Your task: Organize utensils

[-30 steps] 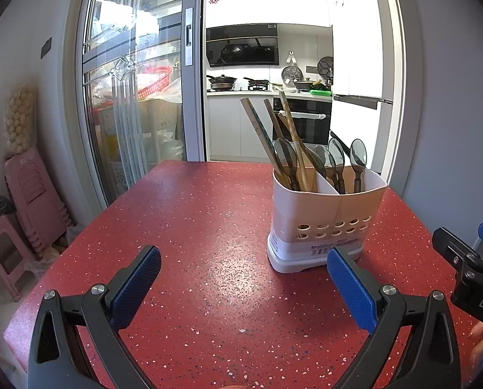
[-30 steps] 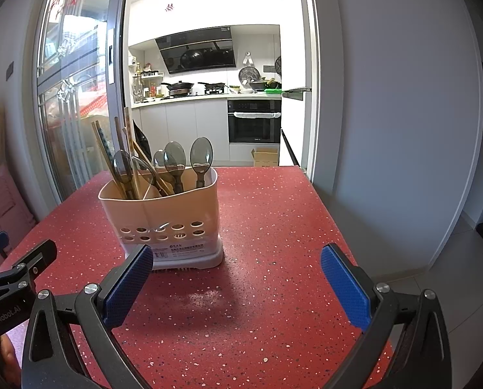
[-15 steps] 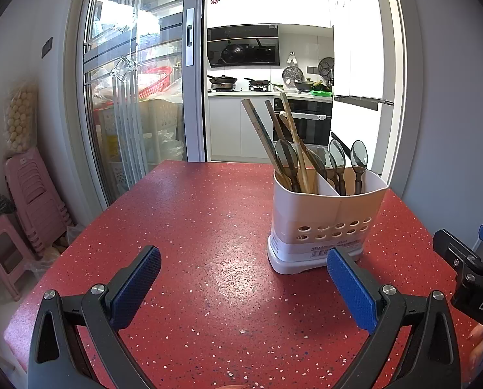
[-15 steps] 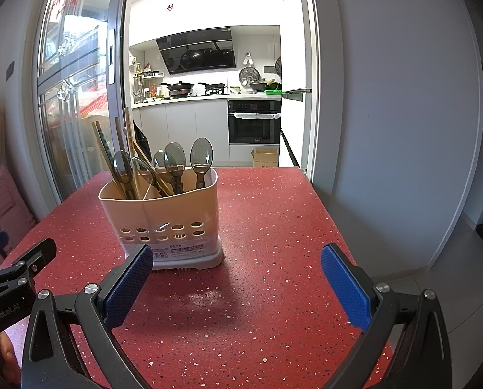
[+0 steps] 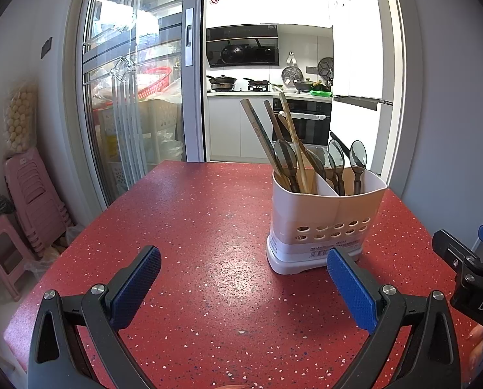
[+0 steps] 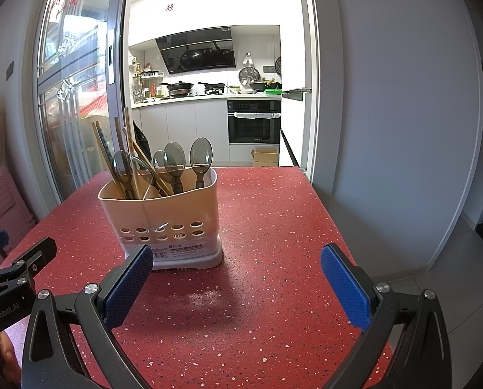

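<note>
A cream two-compartment utensil holder stands upright on the red speckled table. Wooden chopsticks and one smoky spoon stand in its left compartment. Several smoky spoons stand in the right one. My left gripper is open and empty, hovering over the table in front of the holder and to its left. My right gripper is open and empty, in front of the holder and to its right.
The table's right edge drops to a tiled floor beside a grey wall. Pink stools stand left of the table by a glass sliding door. A kitchen lies beyond the far edge.
</note>
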Demonstrator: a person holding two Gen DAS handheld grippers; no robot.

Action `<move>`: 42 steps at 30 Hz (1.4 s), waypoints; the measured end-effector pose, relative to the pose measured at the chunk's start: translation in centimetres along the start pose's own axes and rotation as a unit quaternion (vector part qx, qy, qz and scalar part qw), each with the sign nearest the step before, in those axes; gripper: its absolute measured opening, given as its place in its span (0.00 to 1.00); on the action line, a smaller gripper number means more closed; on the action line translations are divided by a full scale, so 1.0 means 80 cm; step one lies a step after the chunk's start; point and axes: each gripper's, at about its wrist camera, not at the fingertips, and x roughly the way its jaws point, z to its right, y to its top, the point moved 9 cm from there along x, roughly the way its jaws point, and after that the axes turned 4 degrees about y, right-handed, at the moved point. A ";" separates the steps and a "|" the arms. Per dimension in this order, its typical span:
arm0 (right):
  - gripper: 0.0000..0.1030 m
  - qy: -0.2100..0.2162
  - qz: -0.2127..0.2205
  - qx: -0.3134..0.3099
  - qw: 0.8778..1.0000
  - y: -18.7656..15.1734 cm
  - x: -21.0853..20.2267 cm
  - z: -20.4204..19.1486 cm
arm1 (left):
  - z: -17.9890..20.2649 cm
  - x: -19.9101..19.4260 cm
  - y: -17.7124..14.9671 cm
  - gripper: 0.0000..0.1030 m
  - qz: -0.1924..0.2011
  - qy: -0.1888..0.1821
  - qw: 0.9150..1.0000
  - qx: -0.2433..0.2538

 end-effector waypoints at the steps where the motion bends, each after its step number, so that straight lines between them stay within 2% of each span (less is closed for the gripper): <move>1: 1.00 0.000 0.000 0.000 1.000 0.000 0.000 0.000 | 0.001 0.000 0.001 1.00 0.000 0.000 1.000 0.000; 42: 1.00 0.002 0.000 -0.002 1.000 0.001 0.001 0.002 | 0.006 0.002 -0.001 1.00 -0.004 -0.001 1.000 0.000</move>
